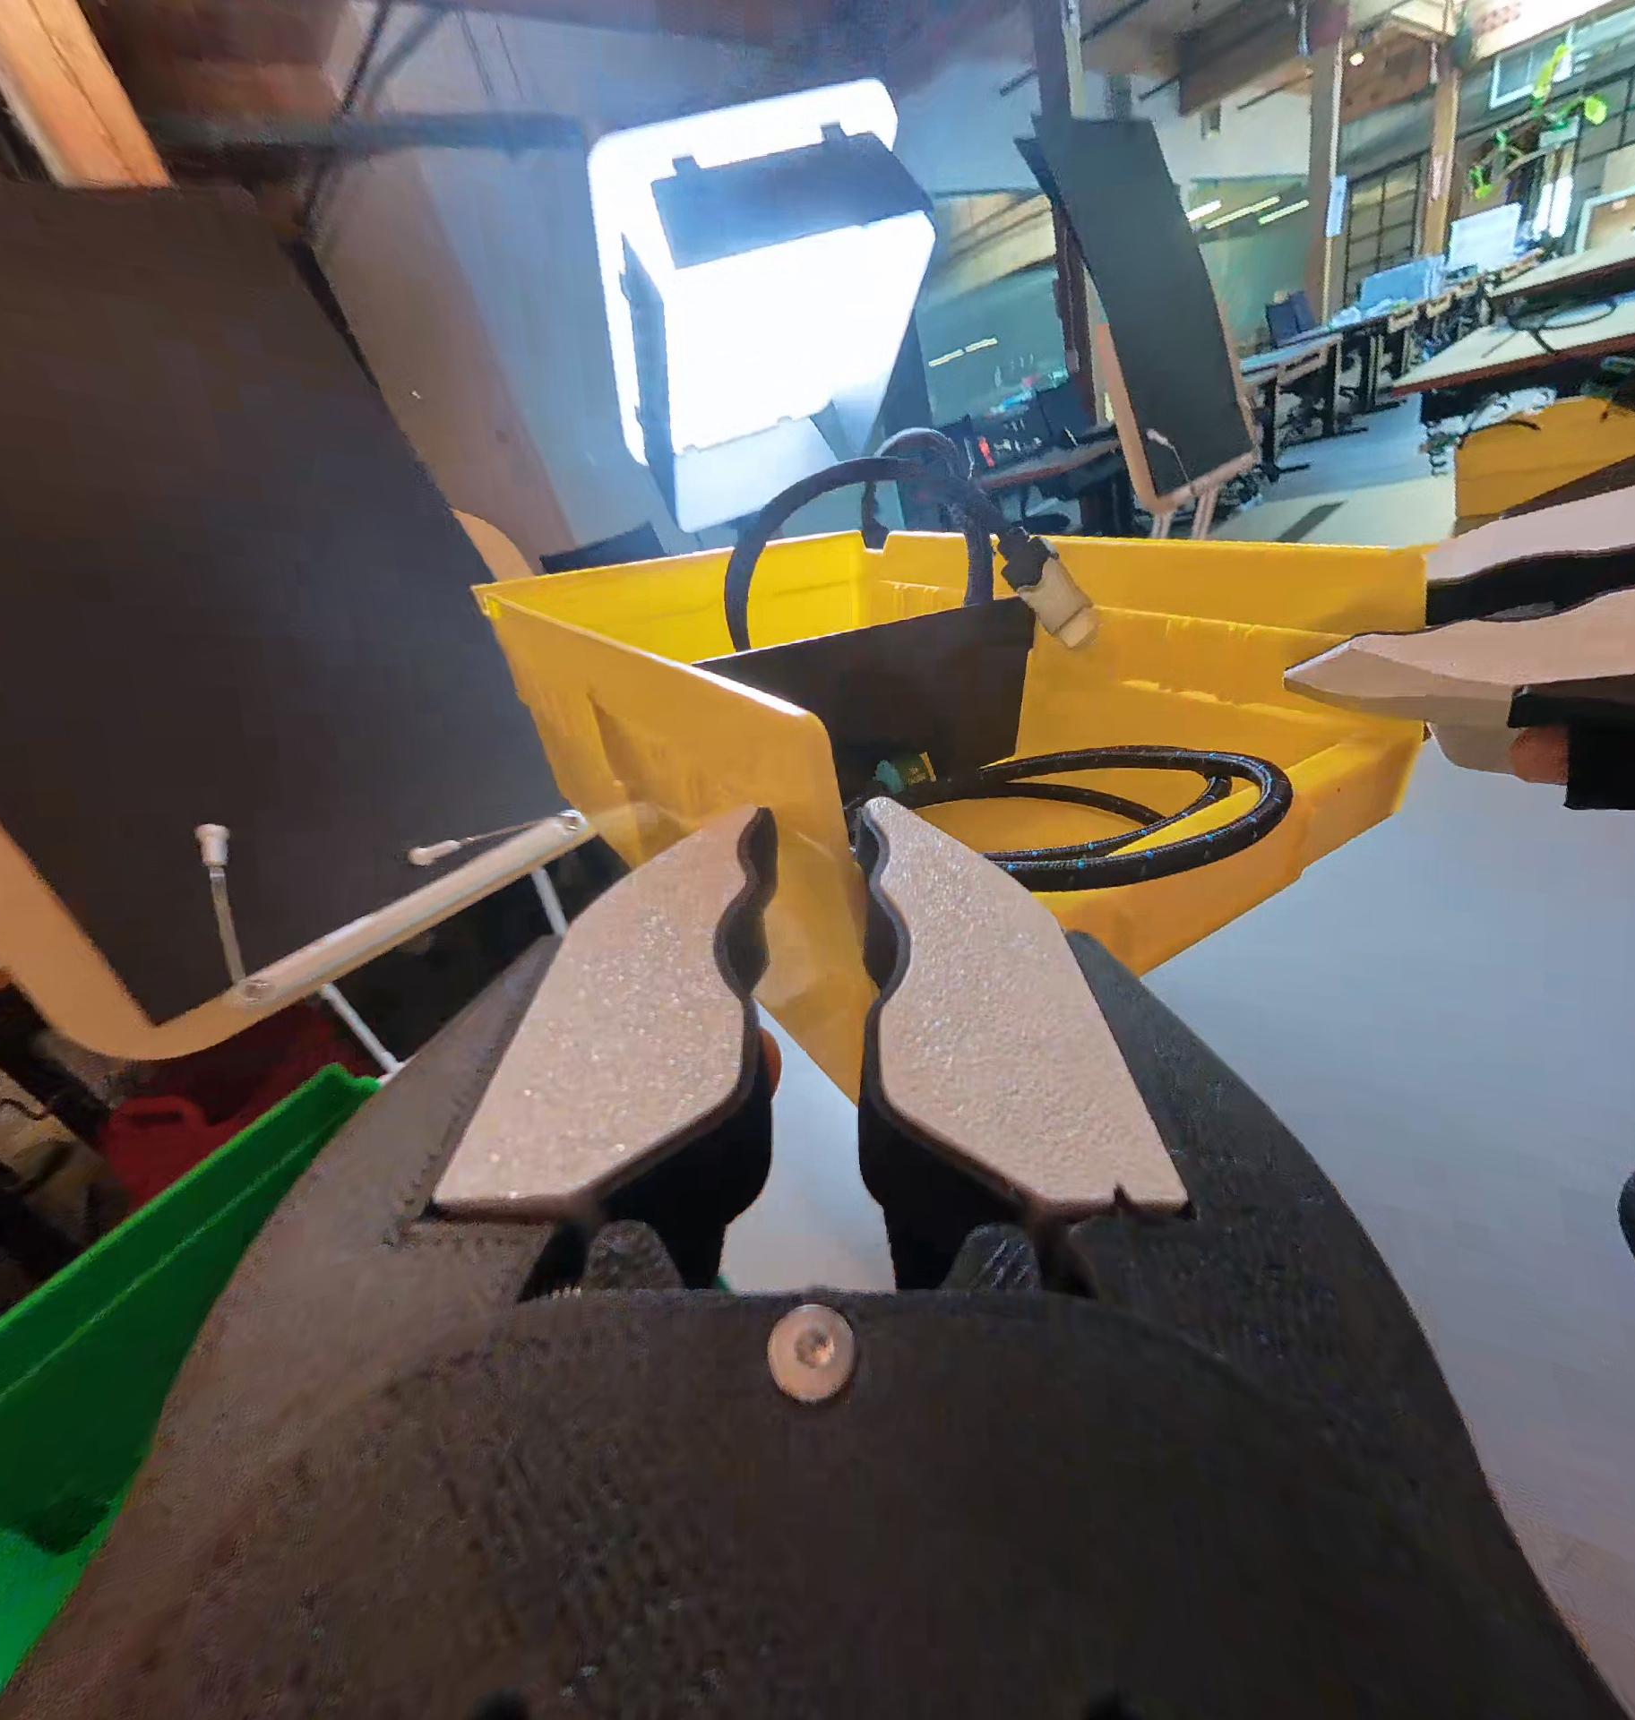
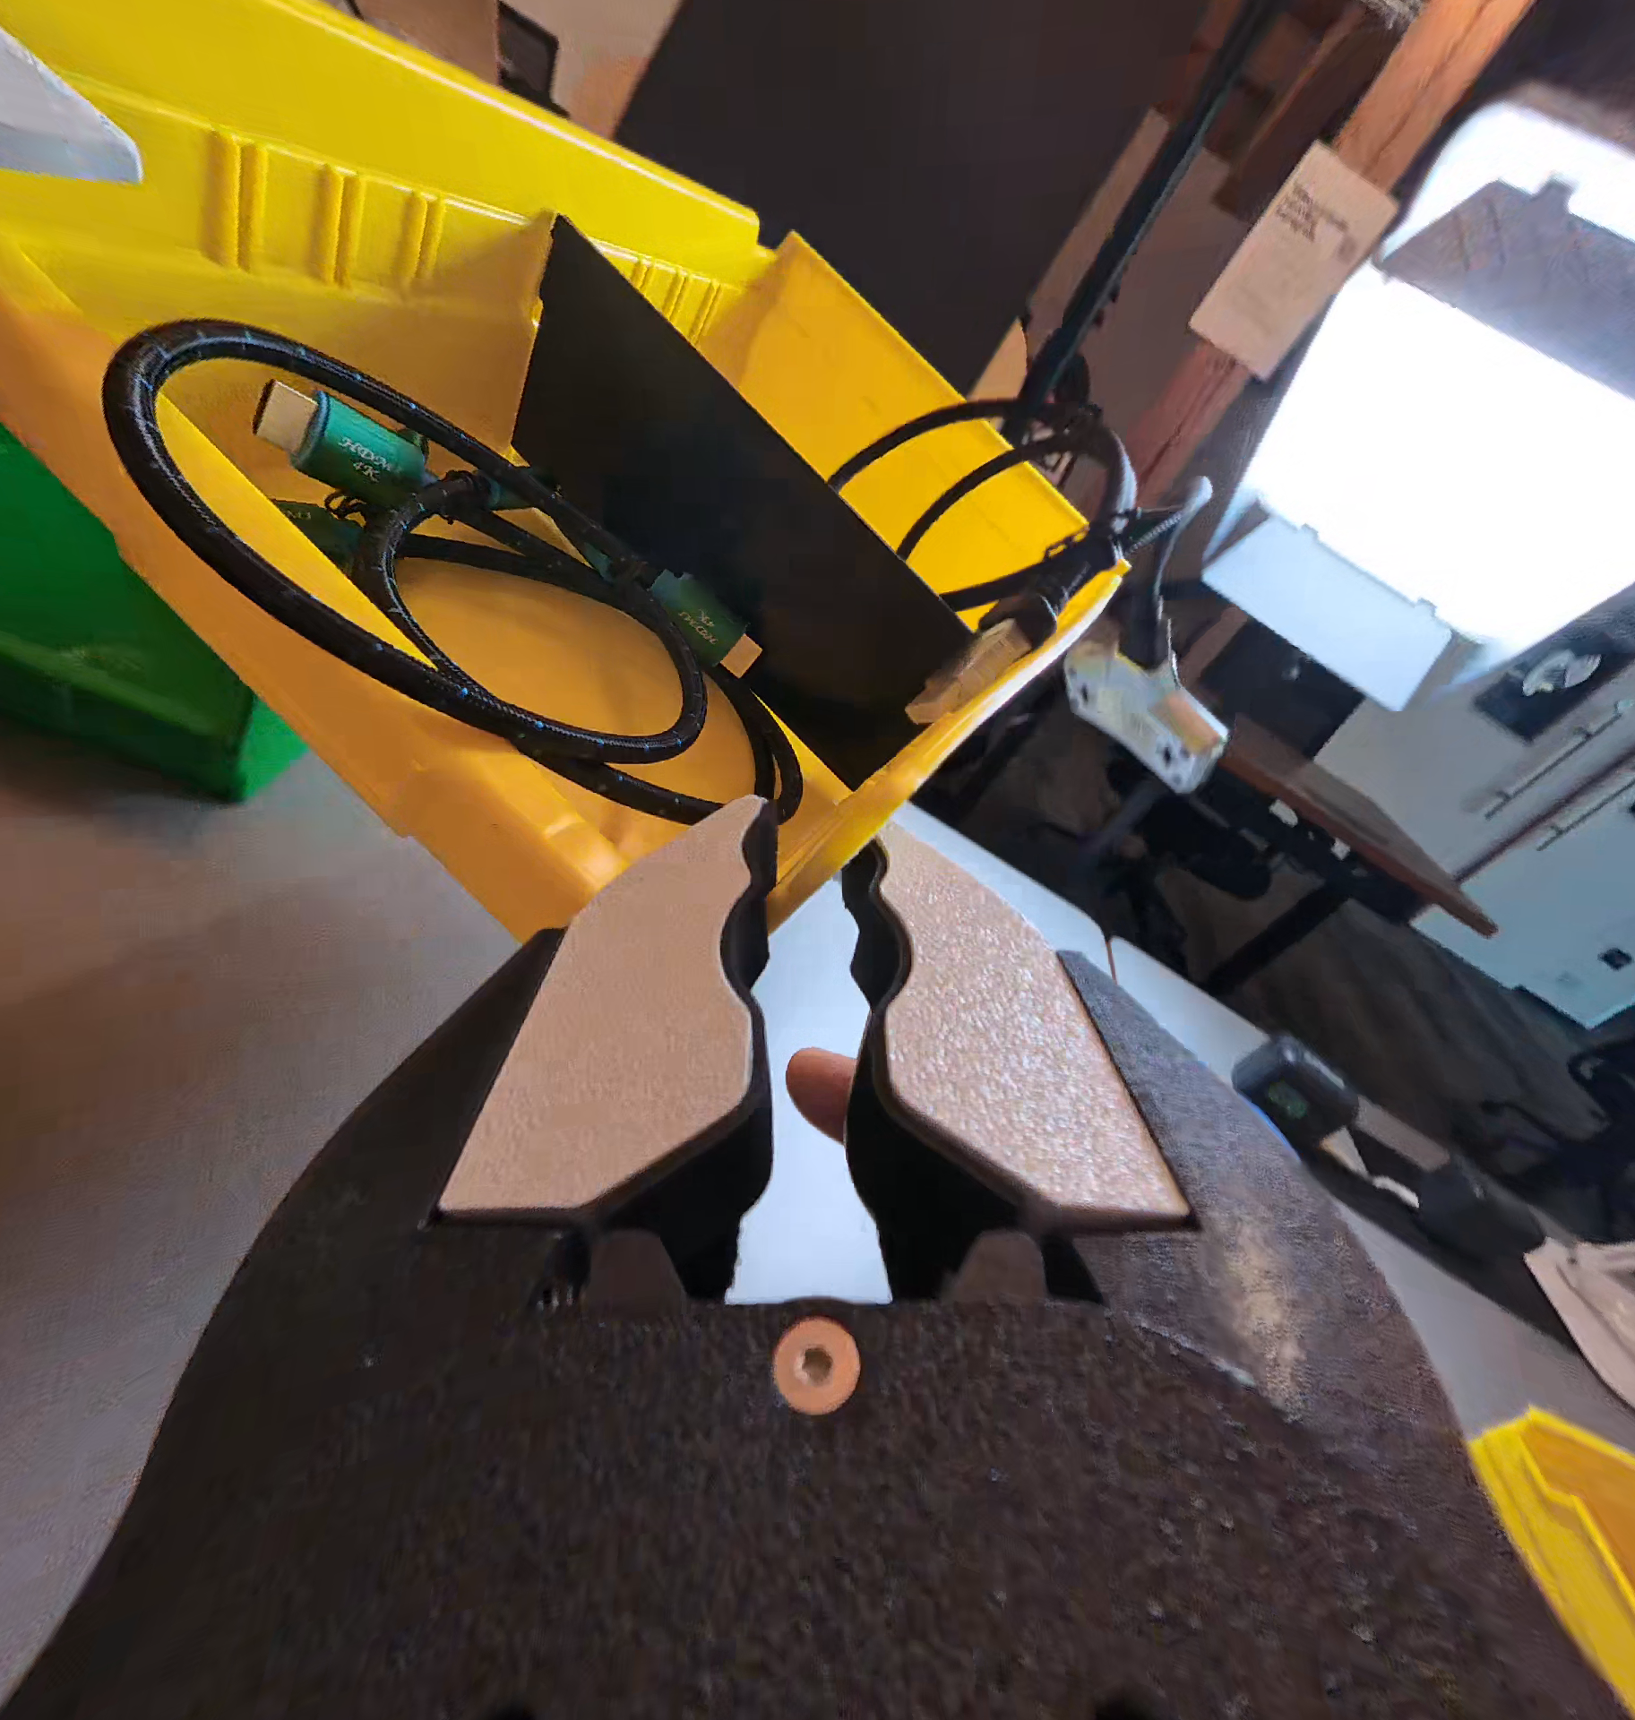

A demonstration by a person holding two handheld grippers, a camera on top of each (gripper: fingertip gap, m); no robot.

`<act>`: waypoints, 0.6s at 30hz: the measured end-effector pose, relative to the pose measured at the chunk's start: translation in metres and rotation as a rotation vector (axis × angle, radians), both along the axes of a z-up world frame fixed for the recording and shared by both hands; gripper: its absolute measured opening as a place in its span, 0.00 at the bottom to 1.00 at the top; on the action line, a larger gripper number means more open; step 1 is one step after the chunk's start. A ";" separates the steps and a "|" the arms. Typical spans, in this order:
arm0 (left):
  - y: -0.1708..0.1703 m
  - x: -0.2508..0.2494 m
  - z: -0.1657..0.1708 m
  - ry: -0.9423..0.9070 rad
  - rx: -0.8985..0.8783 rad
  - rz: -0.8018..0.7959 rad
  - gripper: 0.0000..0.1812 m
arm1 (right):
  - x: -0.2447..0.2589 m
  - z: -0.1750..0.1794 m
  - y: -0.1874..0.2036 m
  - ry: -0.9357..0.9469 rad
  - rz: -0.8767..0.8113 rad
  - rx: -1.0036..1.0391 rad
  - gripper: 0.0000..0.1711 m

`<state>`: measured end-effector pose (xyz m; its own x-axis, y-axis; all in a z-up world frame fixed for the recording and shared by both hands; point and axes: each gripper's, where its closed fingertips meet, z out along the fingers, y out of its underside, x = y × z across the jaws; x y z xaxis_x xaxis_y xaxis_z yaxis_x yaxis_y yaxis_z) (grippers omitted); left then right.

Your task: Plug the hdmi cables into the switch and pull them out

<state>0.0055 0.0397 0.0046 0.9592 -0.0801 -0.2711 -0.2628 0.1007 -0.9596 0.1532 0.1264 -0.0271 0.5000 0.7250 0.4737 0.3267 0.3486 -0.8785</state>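
Note:
A yellow bin [image 1: 1167, 670] holds a black divider [image 1: 888, 689] and a coiled black braided HDMI cable [image 1: 1167, 819]. My left gripper [image 1: 818, 828] is shut on the bin's near side wall. My right gripper [image 2: 818, 838] is shut on the rim of the bin [image 2: 329, 186] at its opposite wall; its fingers [image 1: 1446, 670] show at the right in the left wrist view. In the right wrist view the cable [image 2: 236, 577] has green plugs [image 2: 348, 447]. A second cable with a silver plug [image 2: 967, 665] lies behind the divider [image 2: 702, 465]. I see no switch.
A green bin [image 1: 97, 1350] sits to the left, also in the right wrist view [image 2: 69, 605]. Another yellow bin [image 2: 1595, 1564] is at the lower right. The grey tabletop [image 1: 1353, 1024] lies under the bin. A bright light panel [image 1: 767, 307] and black boards [image 1: 143, 558] stand behind. Across from one pair of fingers to the other is roughly 20 cm.

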 end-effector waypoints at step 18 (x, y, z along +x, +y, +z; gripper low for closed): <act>-0.224 -0.157 0.053 -0.057 0.223 0.361 0.10 | -0.212 0.080 -0.165 -0.020 0.463 0.164 0.07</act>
